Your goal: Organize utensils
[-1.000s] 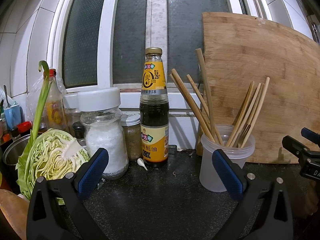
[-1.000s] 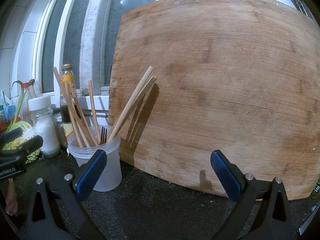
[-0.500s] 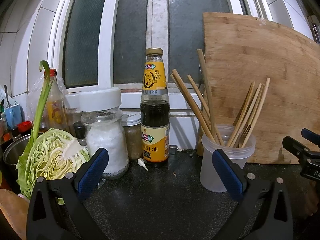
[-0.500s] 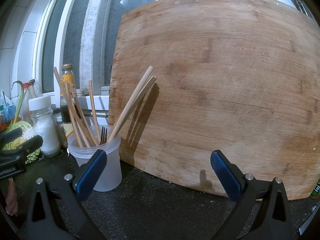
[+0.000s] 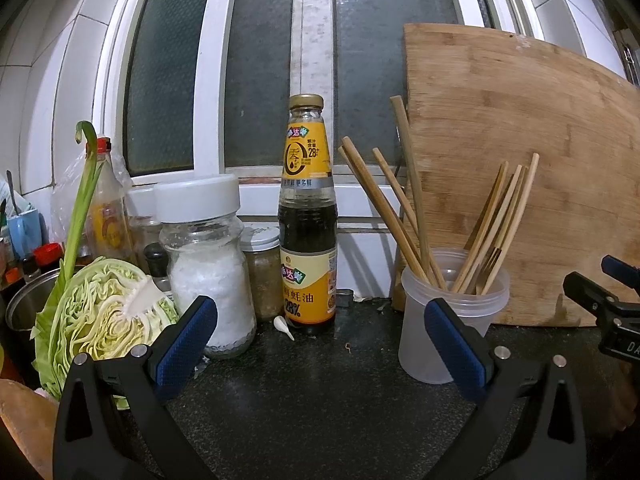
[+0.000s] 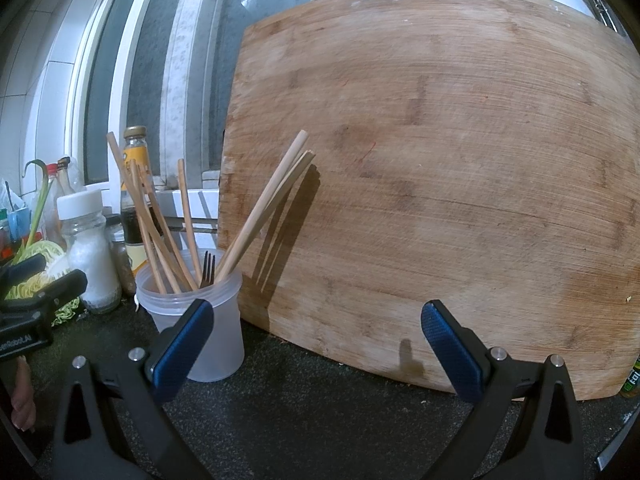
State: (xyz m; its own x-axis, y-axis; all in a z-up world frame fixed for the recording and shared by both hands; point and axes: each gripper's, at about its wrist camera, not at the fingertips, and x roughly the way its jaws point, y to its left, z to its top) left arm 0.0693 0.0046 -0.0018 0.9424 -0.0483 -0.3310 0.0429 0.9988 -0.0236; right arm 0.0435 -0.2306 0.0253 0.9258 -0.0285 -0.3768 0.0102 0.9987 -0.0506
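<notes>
My left gripper [image 5: 320,344] has its fingers [image 5: 186,346] spread wide with nothing between them, low over the dark bench [image 5: 320,392]. My right gripper [image 6: 316,344] is likewise wide apart and empty. The chopsticks [image 5: 400,216] stand fanned in a translucent plastic cup [image 6: 218,344], which sits on the bench beside the leaning cutting board [image 6: 460,180]. A fork [image 6: 207,270] stands among them, I think. The sauce bottle [image 5: 307,216] is left of the cup.

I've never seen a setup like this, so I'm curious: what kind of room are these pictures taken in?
Most likely a home kitchen counter by a window. A big wooden cutting board leans upright, a plastic cup holds chopsticks, and a sauce bottle stands beside a cut cabbage.
</notes>
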